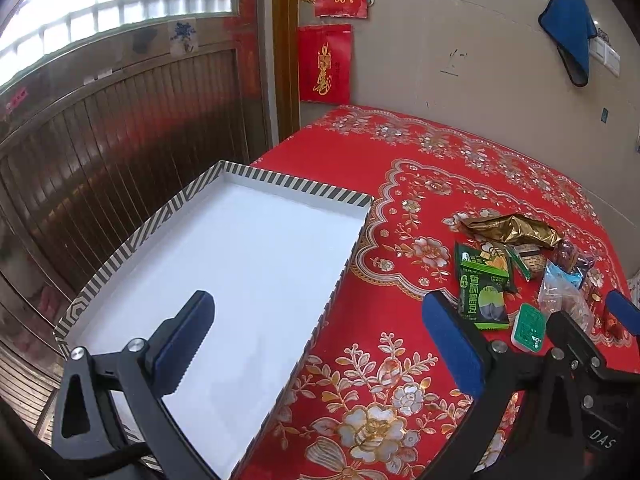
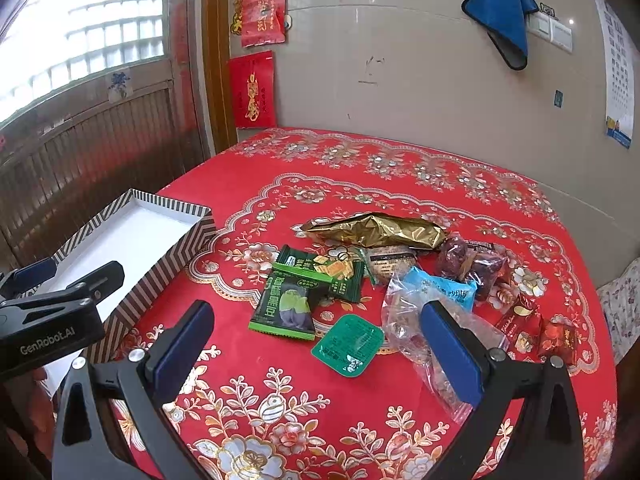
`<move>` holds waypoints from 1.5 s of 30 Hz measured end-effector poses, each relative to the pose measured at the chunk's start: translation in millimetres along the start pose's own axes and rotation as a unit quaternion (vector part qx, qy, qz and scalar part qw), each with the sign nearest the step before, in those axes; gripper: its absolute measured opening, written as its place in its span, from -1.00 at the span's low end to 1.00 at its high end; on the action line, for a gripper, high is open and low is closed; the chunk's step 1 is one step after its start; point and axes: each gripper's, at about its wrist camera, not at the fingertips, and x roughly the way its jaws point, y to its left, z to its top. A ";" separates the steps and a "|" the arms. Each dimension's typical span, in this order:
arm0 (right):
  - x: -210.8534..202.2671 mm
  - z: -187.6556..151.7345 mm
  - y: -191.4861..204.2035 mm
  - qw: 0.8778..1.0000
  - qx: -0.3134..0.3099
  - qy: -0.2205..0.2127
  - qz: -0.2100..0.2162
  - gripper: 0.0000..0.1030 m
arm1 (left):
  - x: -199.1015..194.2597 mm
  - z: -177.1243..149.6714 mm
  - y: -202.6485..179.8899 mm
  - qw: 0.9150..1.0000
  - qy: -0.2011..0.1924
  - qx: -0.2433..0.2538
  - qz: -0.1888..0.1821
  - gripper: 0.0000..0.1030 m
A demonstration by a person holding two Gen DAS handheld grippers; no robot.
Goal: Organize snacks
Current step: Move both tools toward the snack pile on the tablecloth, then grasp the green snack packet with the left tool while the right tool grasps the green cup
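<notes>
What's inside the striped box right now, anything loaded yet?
The striped box shows only its bare white floor; no snacks are in it. The left gripper finger covers part of the near floor, and the nearest corner is out of view.

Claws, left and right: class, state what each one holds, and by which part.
Nothing is held. The left claw and right claw are both open and empty; the snacks lie untouched.

clear bag (image 2: 404, 320) partly hidden behind right finger pad. striped box (image 1: 296, 186) near end cut off by frame edge. packet print too small to be read. red sweets (image 1: 612, 320) masked by right gripper (image 1: 592, 344).
</notes>
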 end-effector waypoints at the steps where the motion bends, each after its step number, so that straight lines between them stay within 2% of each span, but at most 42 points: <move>1: -0.4 -0.5 -0.9 1.000 0.001 0.000 0.000 1.00 | 0.4 -0.3 -0.9 1.000 0.001 0.001 0.000 1.00; 21: -4.8 -8.9 -44.1 0.999 0.040 0.003 -0.007 1.00 | 5.1 -3.1 -43.2 0.999 0.010 0.034 -0.019 1.00; 28: -9.2 -15.1 -59.3 0.999 0.035 0.005 -0.033 1.00 | 11.3 -0.2 -58.0 0.998 0.020 0.047 -0.025 1.00; 33: -15.7 -21.5 -78.9 0.998 0.035 0.007 -0.042 1.00 | 29.7 7.4 -79.8 0.995 0.057 0.072 -0.038 1.00; 36: -21.9 -23.5 -96.8 0.997 0.046 0.003 -0.059 1.00 | 43.0 8.0 -100.9 0.990 0.088 0.089 -0.063 1.00; 39: -22.6 -26.5 -116.7 0.996 0.076 0.005 -0.046 1.00 | 56.7 7.3 -122.4 0.985 0.107 0.114 -0.075 1.00; 43: -17.4 -31.5 -126.9 0.995 0.086 0.014 -0.040 0.99 | 74.9 8.1 -133.4 0.980 0.142 0.100 -0.101 1.00; 45: -16.2 -33.4 -130.3 0.995 0.086 0.016 -0.043 1.00 | 83.0 9.1 -135.5 0.978 0.155 0.091 -0.101 1.00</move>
